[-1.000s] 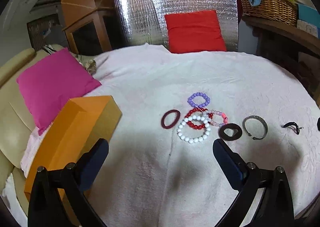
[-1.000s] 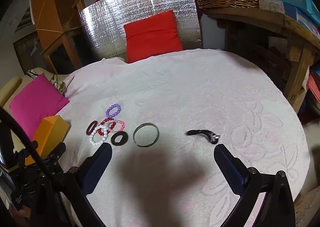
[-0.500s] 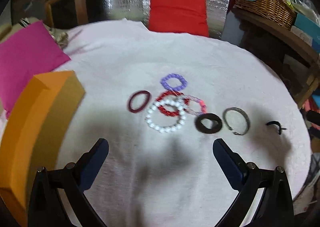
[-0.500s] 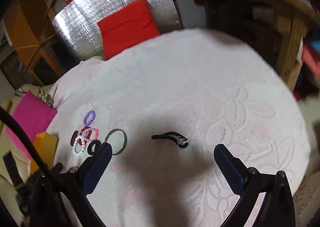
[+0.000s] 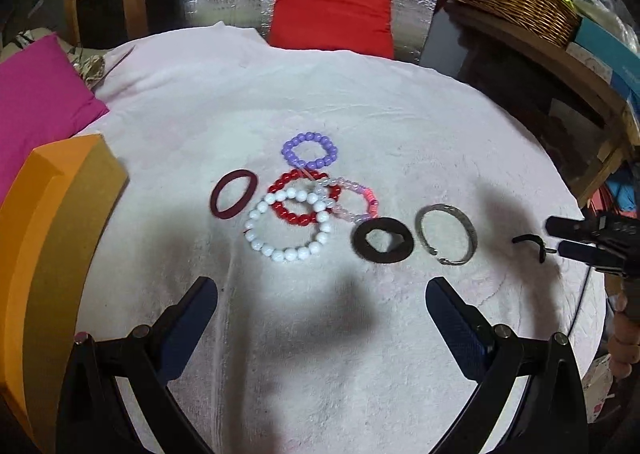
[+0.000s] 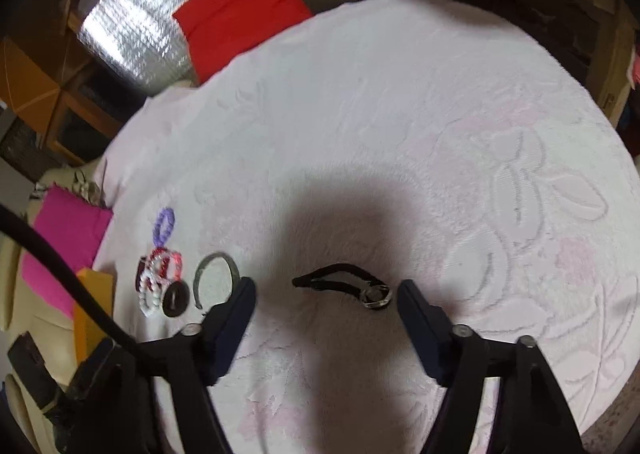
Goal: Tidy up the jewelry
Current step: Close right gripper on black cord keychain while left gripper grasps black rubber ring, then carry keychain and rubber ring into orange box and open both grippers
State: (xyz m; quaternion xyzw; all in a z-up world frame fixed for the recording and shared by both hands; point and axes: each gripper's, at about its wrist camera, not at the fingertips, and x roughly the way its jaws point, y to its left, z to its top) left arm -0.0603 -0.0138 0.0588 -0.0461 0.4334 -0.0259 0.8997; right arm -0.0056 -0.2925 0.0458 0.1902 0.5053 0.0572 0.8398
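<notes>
The black strap with a small metal ring [image 6: 340, 286] lies on the pale pink cloth [image 6: 400, 133] just ahead of the right gripper [image 6: 326, 294], in line with the gap between its jaws; the ring end sits close to the right-hand jaw, the thin tail reaches toward the left-hand one. The jaws are closing, with a clear gap to the strap on both sides. Only the right wrist view shows the ring and the strap's loop clearly; in the left wrist view the strap [image 5: 530, 244] is a small dark hook at the far right, well outside the left gripper's right jaw, beside the right gripper's tips [image 5: 576, 238] coming in from the edge.

The left gripper [image 5: 320, 302] has its jaws wide apart, nothing between them. Ahead of its gap the left wrist view spreads out the rest: a white bead bracelet [image 5: 288, 228] overlapping a red bead bracelet [image 5: 304, 195], a pink and clear one [image 5: 354, 203], a purple bead bracelet [image 5: 310, 151] farthest out, a maroon band [image 5: 234, 199] toward the left jaw's side, a black ring [image 5: 382, 240] and a grey metal bangle [image 5: 446, 234] toward the right jaw's side. The right wrist view squeezes these into a blurred cluster beyond its left jaw, the bangle [image 6: 216, 278] partly hidden behind that jaw.

An orange box [image 5: 44, 246] sits outside the left jaw
</notes>
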